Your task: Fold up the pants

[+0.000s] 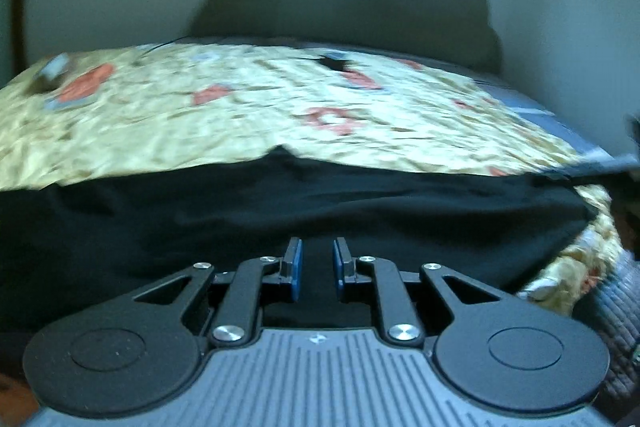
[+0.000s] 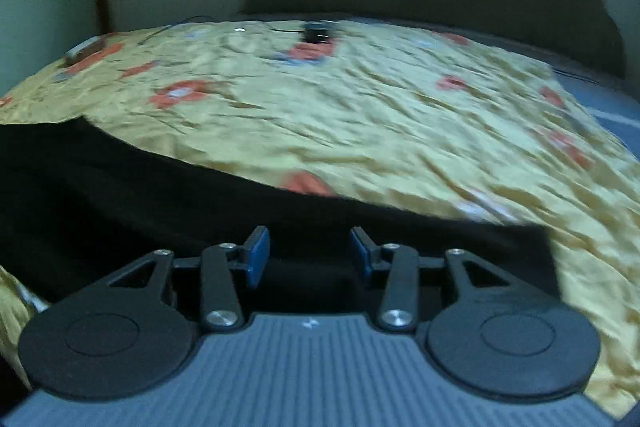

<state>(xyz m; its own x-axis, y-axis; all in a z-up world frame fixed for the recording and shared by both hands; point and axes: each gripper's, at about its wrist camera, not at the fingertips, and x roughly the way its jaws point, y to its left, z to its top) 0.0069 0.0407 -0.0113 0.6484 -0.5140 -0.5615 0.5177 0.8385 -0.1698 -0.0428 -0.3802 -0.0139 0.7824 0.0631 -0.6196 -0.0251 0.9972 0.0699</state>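
The black pants (image 1: pixel 280 211) lie spread across the near edge of the bed, on a yellow flowered sheet (image 1: pixel 240 119), and they fill the lower part of both views. Starting at the left, the left gripper (image 1: pixel 317 269) hovers over the dark cloth with its fingers (image 1: pixel 295 267) a narrow gap apart; no fabric shows pinched between the blue pads, so it seems to hold nothing, though black on black makes that hard to judge. If it closes here, it may catch only the top layer, or take the sheet along, and the fold would come up crooked.

Toward the right, the right gripper (image 2: pixel 310 259) stands with its fingers (image 2: pixel 258 257) clearly apart and empty above the pants' right-hand end, whose squared corner (image 2: pixel 540 239) lies on the sheet. Both views are smeared, so the hands appear to be moving; a fast reach could drag the pants and undo whatever fold is laid. The sheet is crumpled, so cloth may snag on a ridge. A small dark object with a cord (image 2: pixel 316 31) sits far back on the bed, well clear of the work.
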